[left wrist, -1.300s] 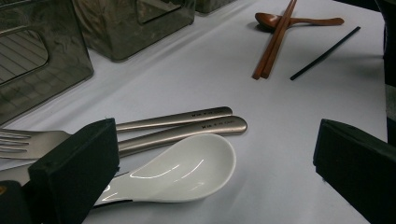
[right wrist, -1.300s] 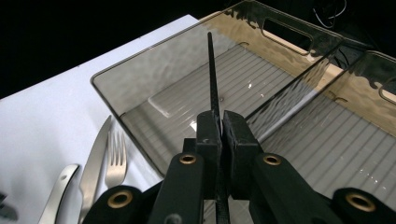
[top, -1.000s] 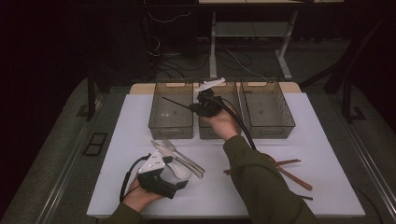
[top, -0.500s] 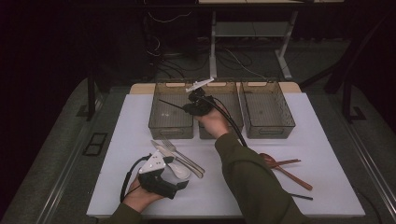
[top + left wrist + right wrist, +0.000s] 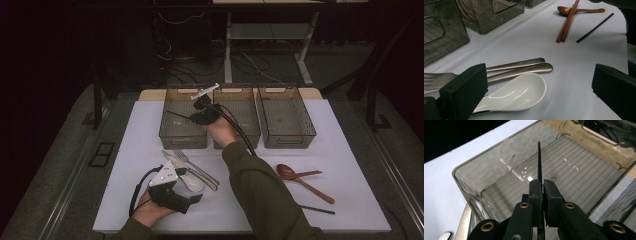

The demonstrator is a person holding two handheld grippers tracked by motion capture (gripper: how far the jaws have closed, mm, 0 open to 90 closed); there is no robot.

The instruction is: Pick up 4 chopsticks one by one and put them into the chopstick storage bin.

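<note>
We hold the right hand-held gripper [image 5: 542, 191] clamped on a black chopstick [image 5: 539, 162] over the left bin [image 5: 182, 117] at the tabletop's far edge, ready to drop it in, while the left hand-held gripper [image 5: 536, 85] waits open around the white spoon [image 5: 516, 92] near the front edge.

Olive sleeves, black brass-riveted tools [image 5: 542, 192]

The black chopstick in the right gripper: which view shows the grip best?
The right gripper view: the black chopstick sits pinched between the closed jaws of the right gripper, pointing into the left bin. The high view shows it as a thin line over that bin.
</note>
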